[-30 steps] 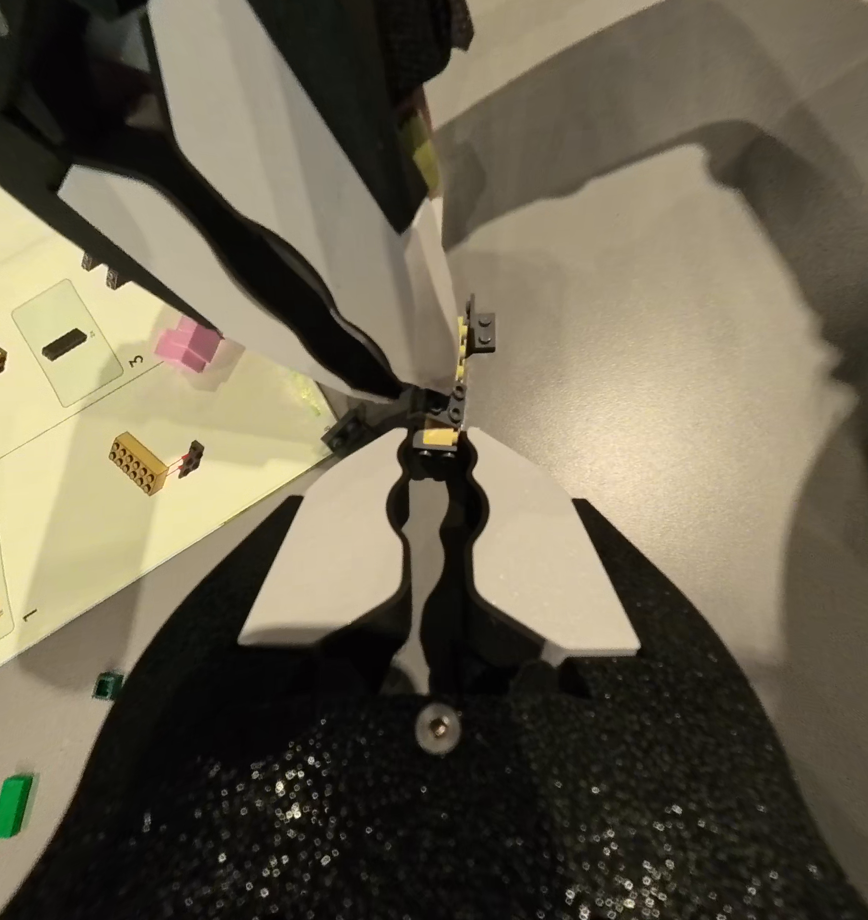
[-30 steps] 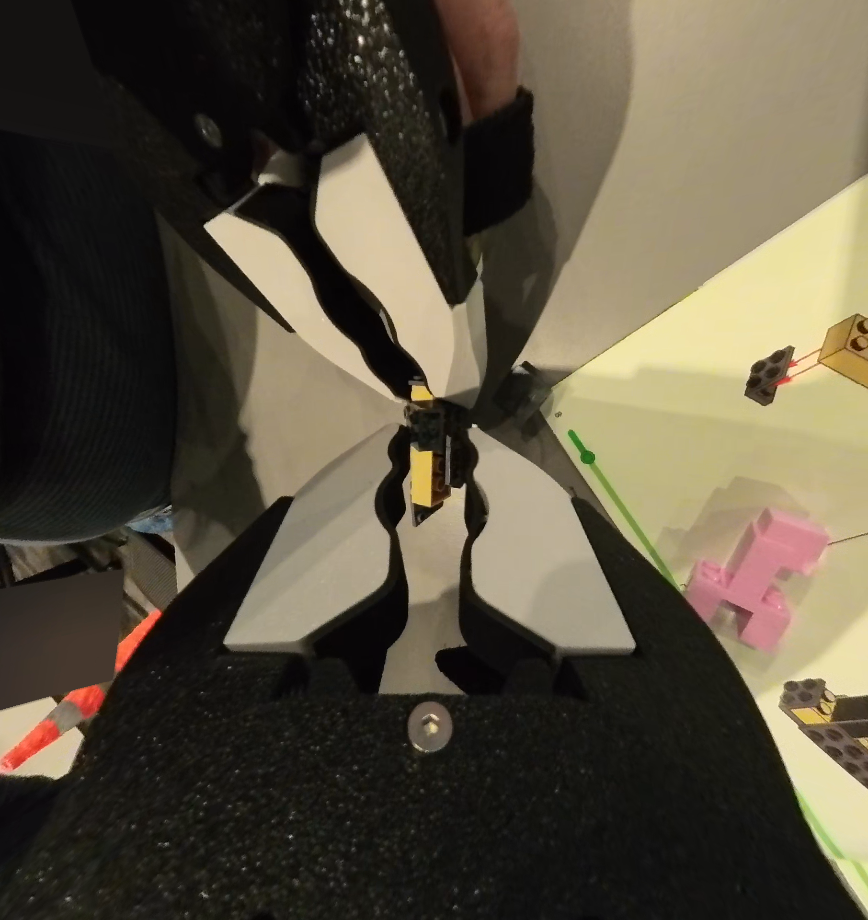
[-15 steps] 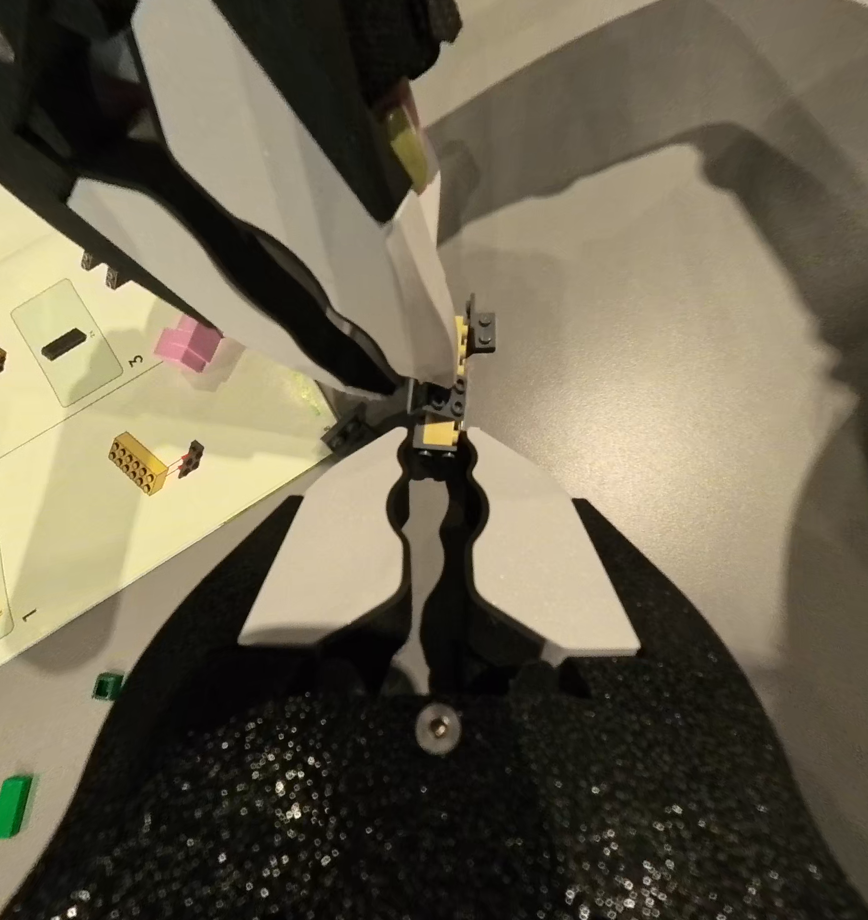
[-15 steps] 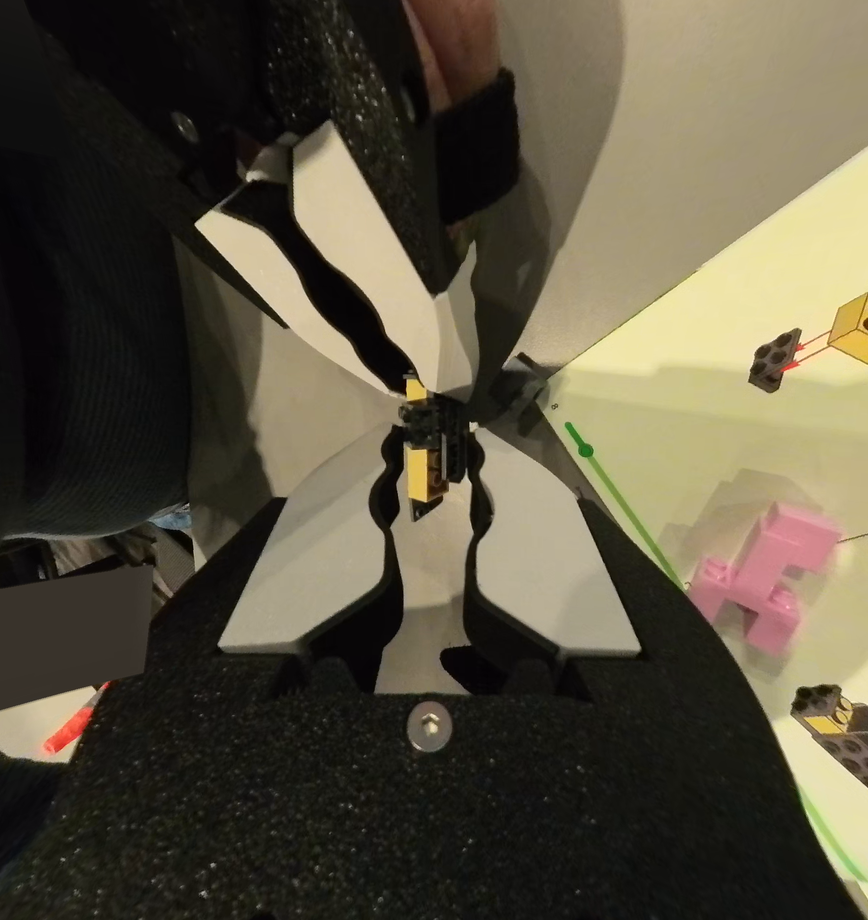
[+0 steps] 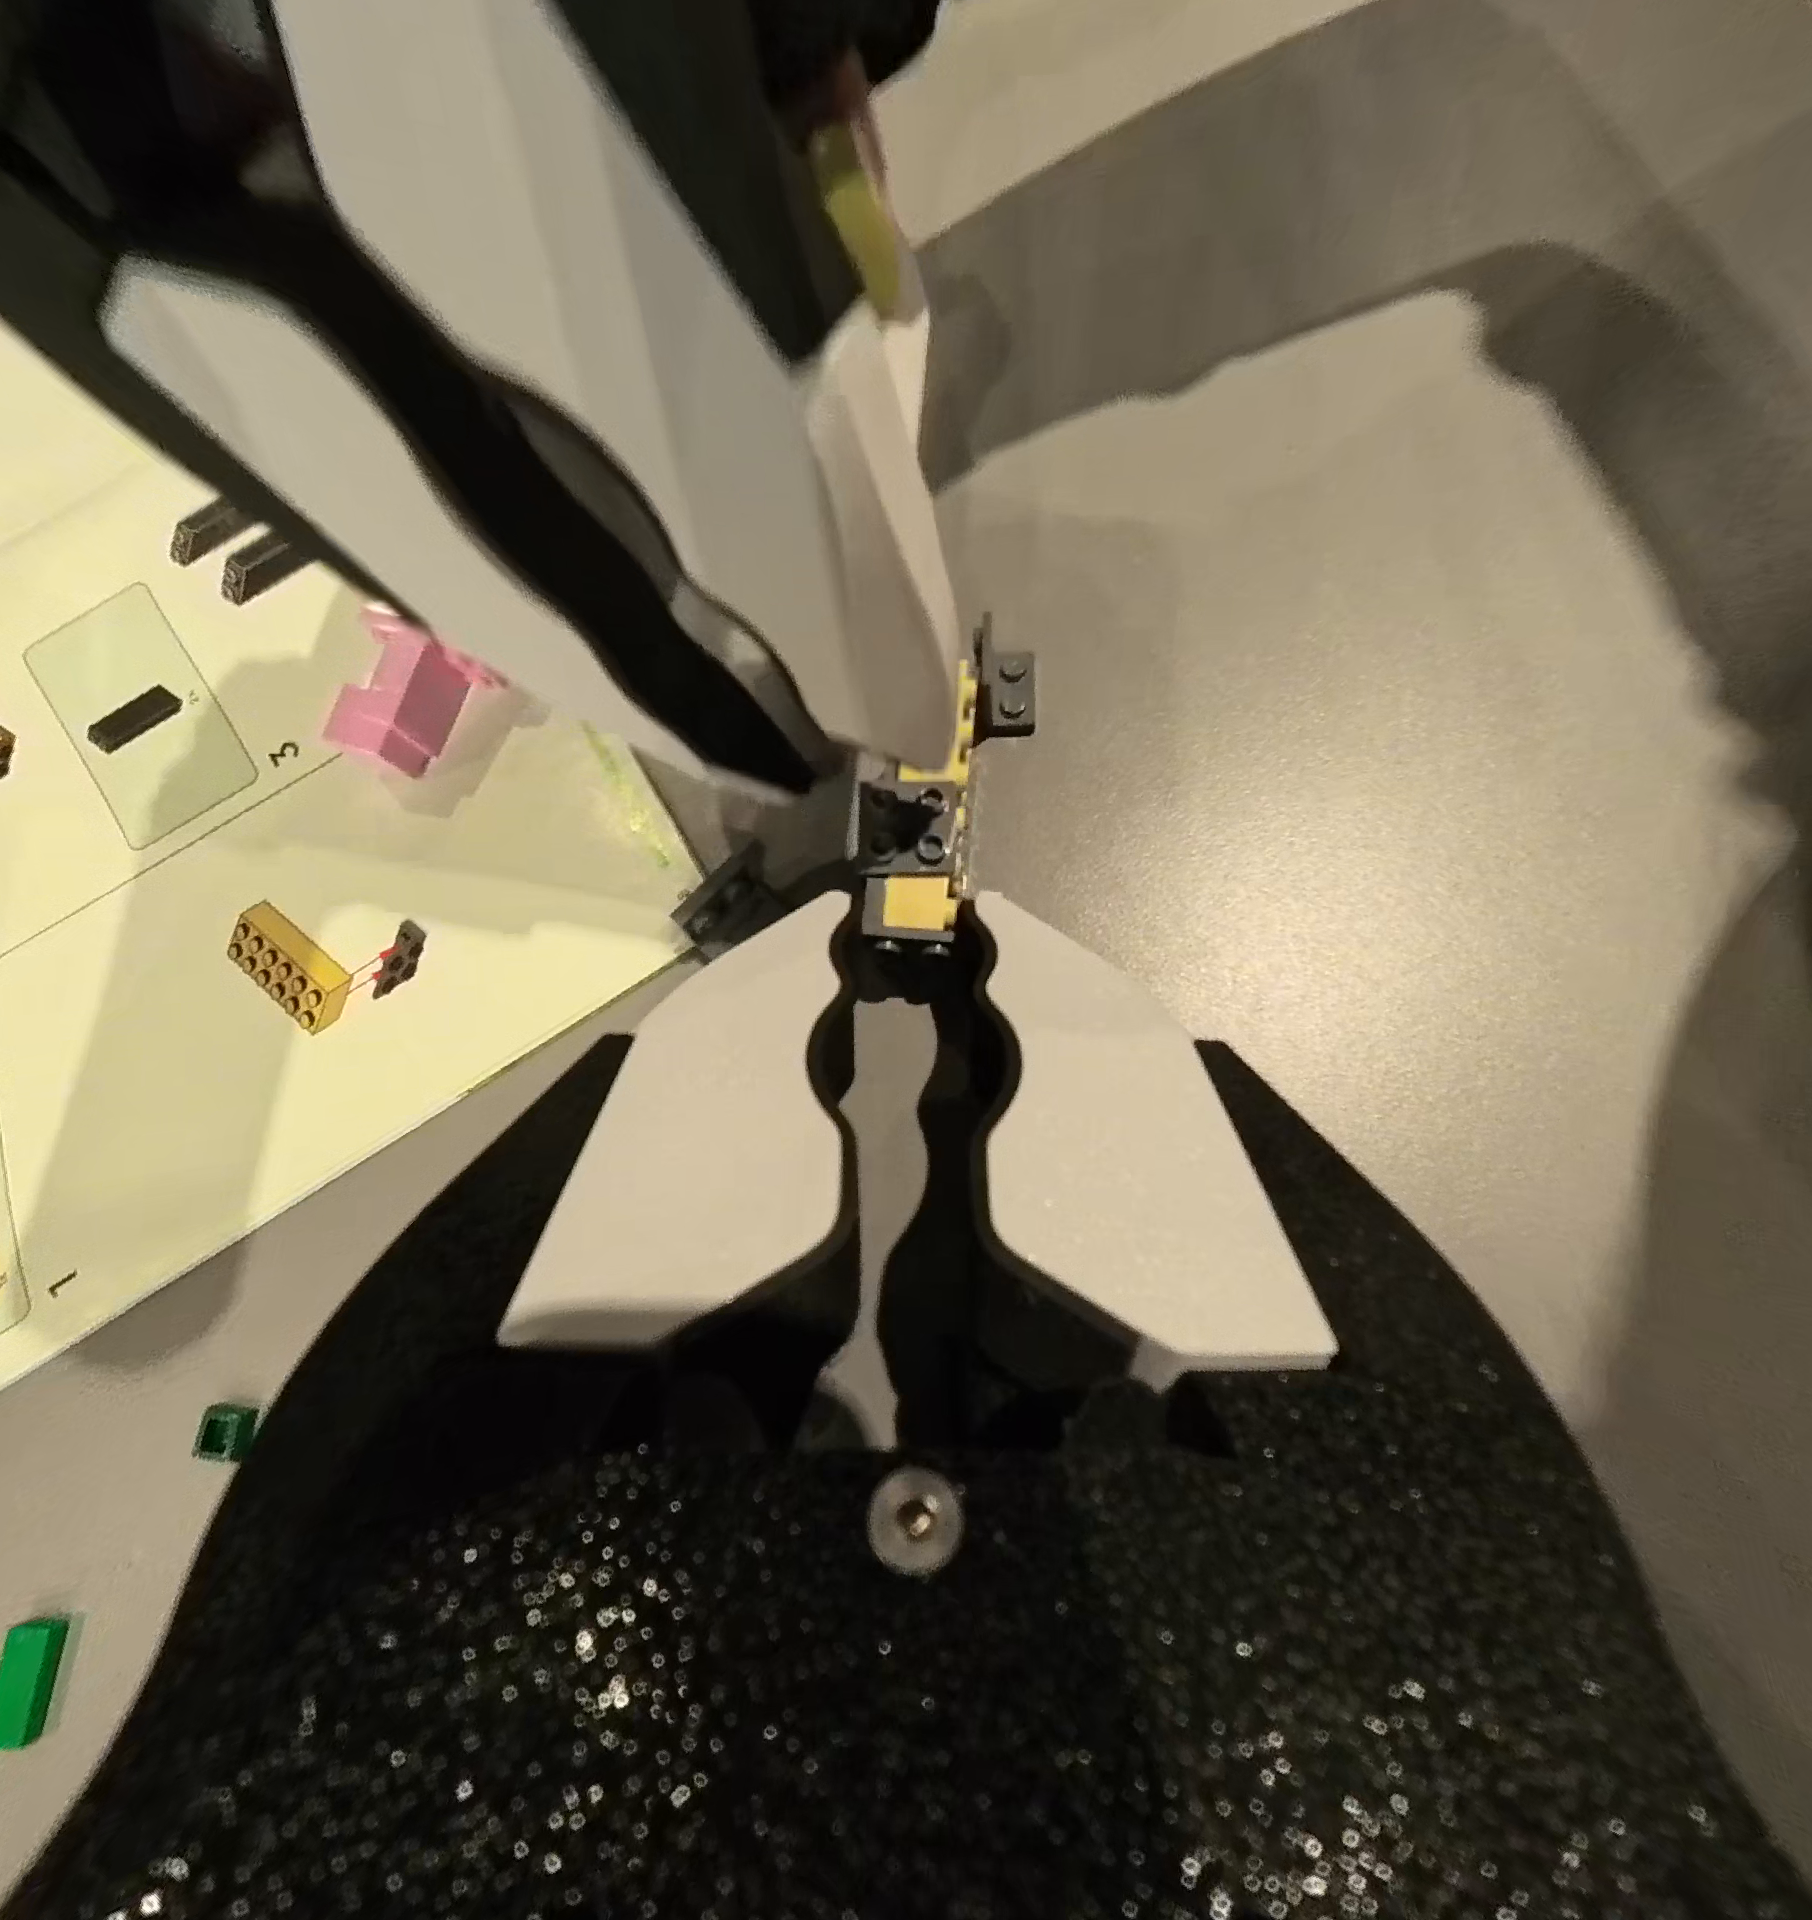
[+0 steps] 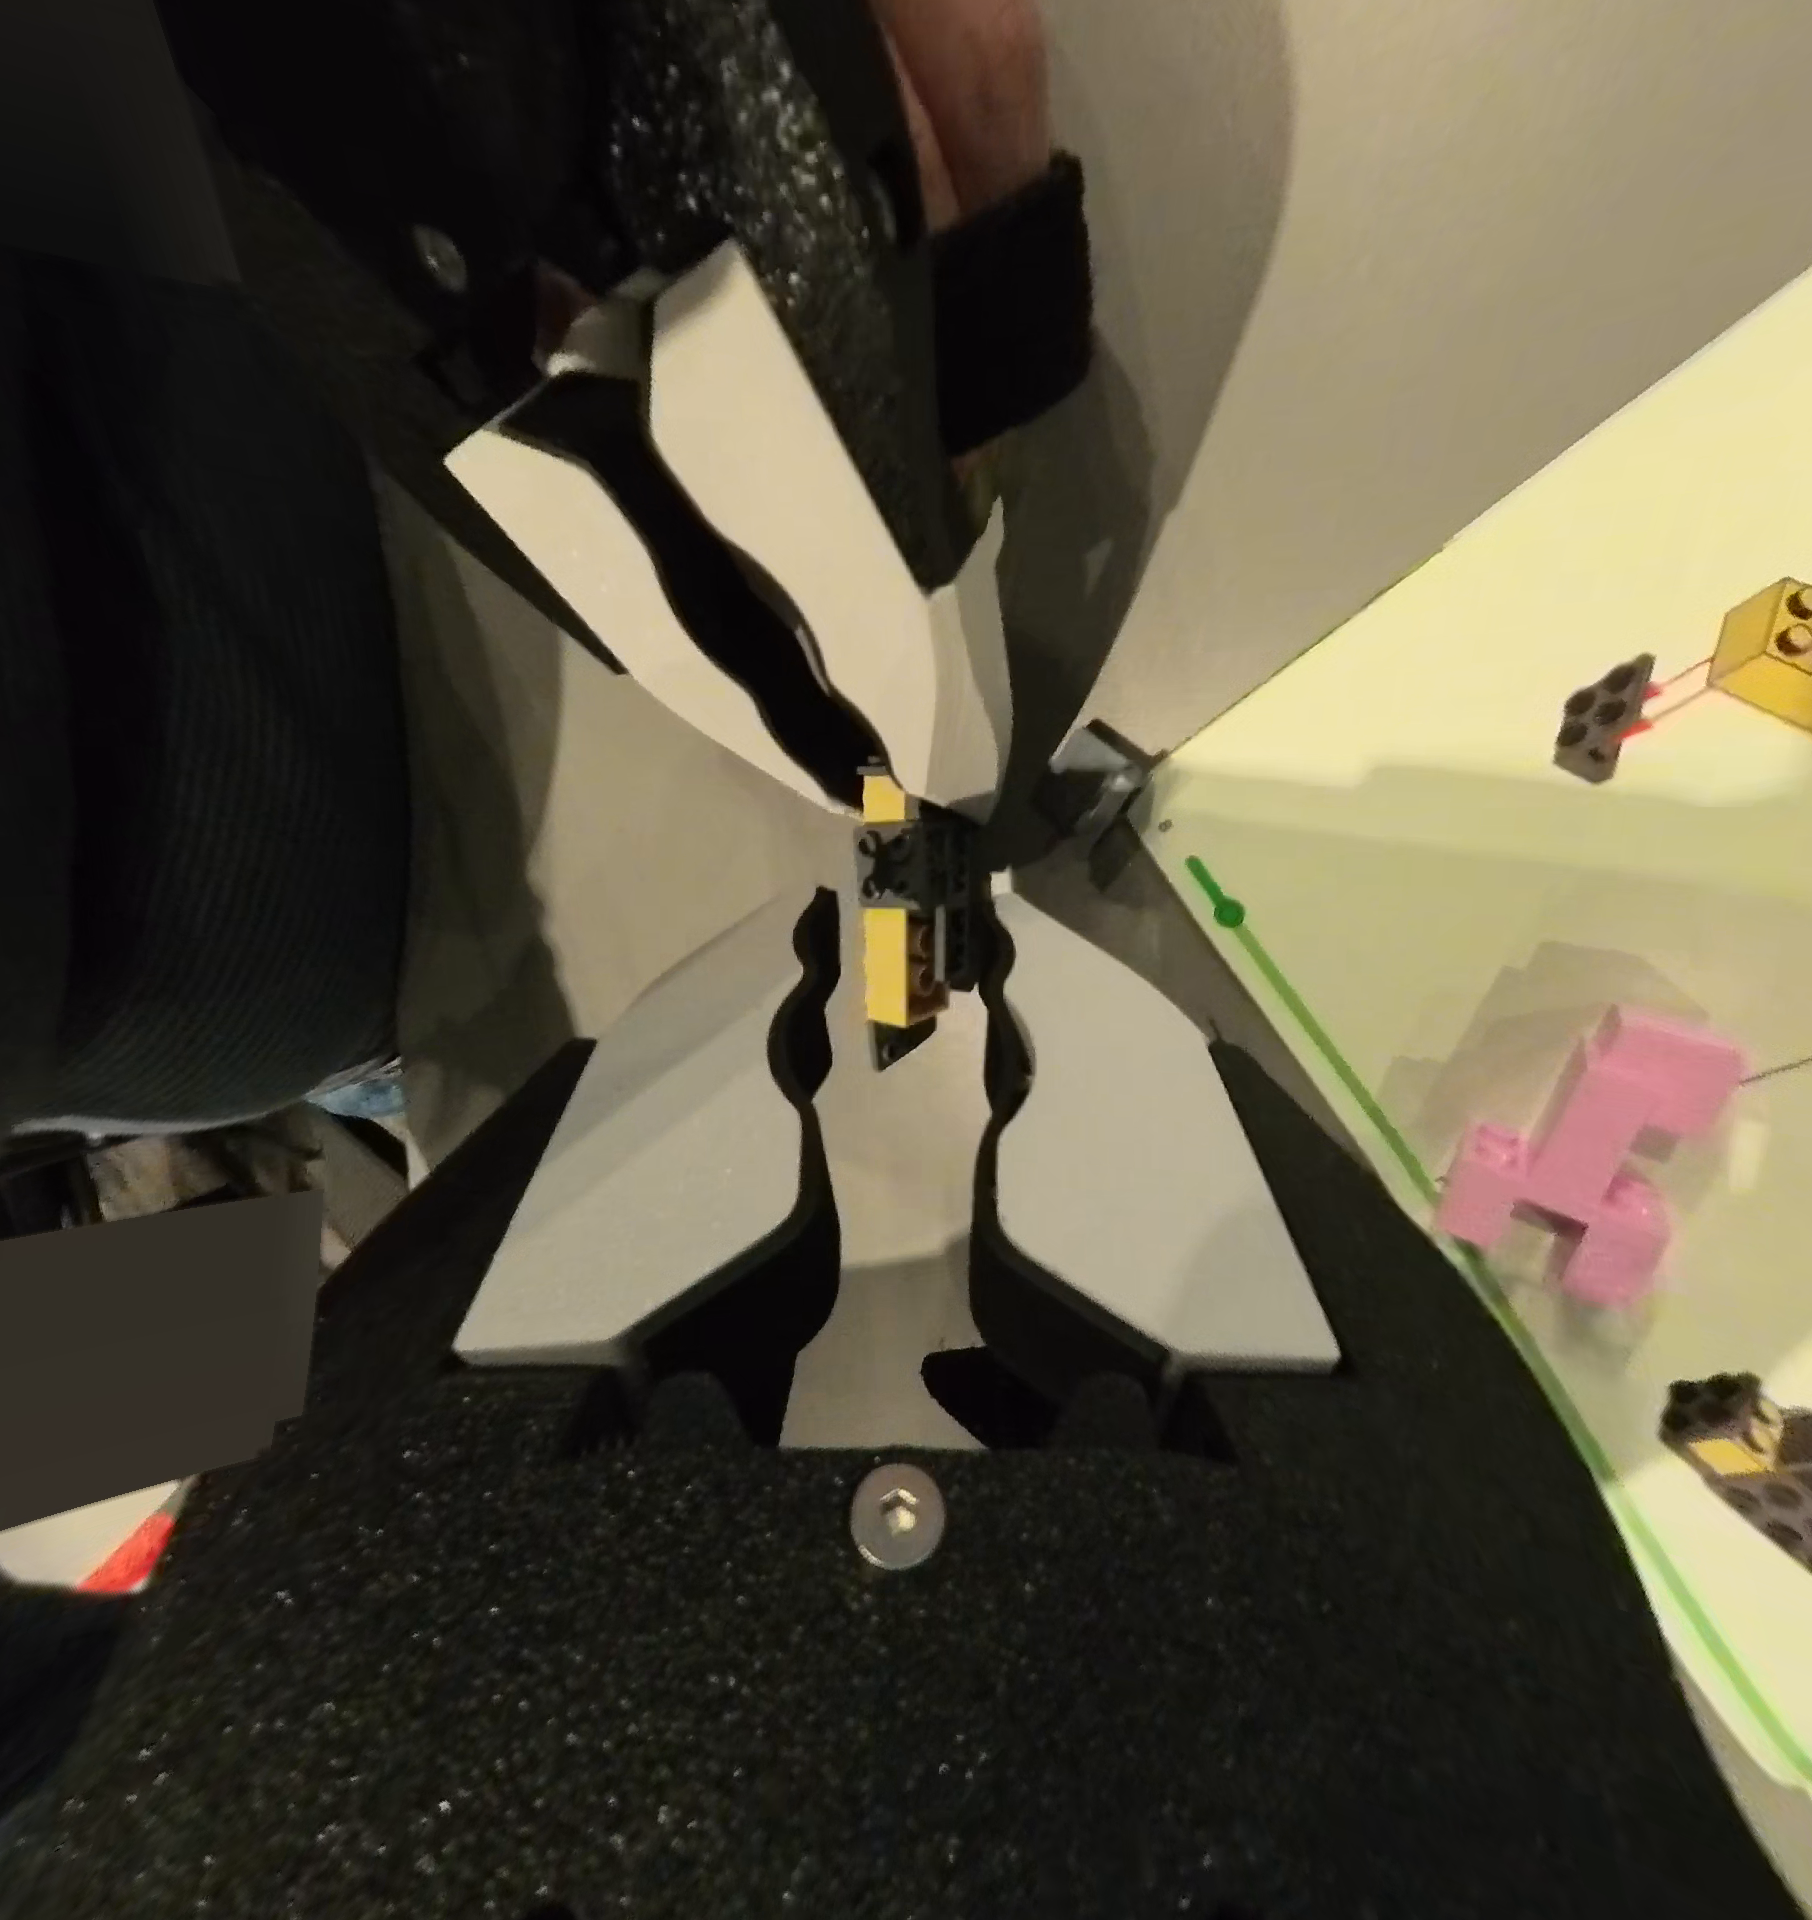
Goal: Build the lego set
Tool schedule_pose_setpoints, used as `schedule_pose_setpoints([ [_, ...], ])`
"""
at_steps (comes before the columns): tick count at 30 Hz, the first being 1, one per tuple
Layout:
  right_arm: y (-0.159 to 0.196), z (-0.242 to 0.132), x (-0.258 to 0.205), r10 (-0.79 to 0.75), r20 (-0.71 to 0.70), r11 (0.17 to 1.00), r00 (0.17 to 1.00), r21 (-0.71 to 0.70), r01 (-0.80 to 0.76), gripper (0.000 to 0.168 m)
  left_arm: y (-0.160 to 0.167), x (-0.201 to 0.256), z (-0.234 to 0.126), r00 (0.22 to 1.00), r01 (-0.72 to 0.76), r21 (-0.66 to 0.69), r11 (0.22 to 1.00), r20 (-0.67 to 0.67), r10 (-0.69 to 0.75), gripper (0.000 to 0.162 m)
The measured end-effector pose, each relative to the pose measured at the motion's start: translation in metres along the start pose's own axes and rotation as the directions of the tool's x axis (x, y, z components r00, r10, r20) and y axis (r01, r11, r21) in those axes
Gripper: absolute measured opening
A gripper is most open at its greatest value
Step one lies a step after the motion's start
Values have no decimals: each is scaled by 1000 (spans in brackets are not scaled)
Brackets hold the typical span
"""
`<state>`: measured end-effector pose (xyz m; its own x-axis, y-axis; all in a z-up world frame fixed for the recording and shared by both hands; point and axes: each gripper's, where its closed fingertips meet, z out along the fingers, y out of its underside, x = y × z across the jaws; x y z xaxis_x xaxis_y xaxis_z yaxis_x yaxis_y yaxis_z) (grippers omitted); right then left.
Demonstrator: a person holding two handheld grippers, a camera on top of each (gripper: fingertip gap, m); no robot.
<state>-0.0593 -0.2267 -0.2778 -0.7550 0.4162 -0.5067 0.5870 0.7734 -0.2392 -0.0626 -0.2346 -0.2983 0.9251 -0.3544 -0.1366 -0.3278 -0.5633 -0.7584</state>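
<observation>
Grey table (image 5: 1401, 831) bears instruction sheet (image 5: 154, 1039), green bricks (image 5: 24, 1683), perhaps a dark piece (image 5: 725, 899).

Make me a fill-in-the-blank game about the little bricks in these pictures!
1. Both grippers pinch one small brick assembly of dark grey and ____ pieces.
2. The blocky pink brick figure stands on the pale ____ instruction sheet.
3. Two loose ____ bricks, the bigger one, lie on the grey table beside the sheet.

Missing words: yellow; green; green

Two close, downward wrist views facing each other, sharing the yellow-black assembly (image 5: 917, 831).
</observation>
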Motion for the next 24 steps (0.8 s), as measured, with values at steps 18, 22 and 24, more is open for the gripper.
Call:
schedule_pose_setpoints([
  [18,6,-11,-10,-110,-454,835,884,440,330,27,0,1,0,1000,-3,0,1000,-5,3,17],
  [22,9,-6,-8,-144,-492,786,858,470,402,22,0,1,1,1000,-1,-1,1000,-11,1,17],
  [24,11,-2,-5,-166,-517,772,840,462,437,20,0,1,1,1000,3,-1,1000,-14,-3,17],
])
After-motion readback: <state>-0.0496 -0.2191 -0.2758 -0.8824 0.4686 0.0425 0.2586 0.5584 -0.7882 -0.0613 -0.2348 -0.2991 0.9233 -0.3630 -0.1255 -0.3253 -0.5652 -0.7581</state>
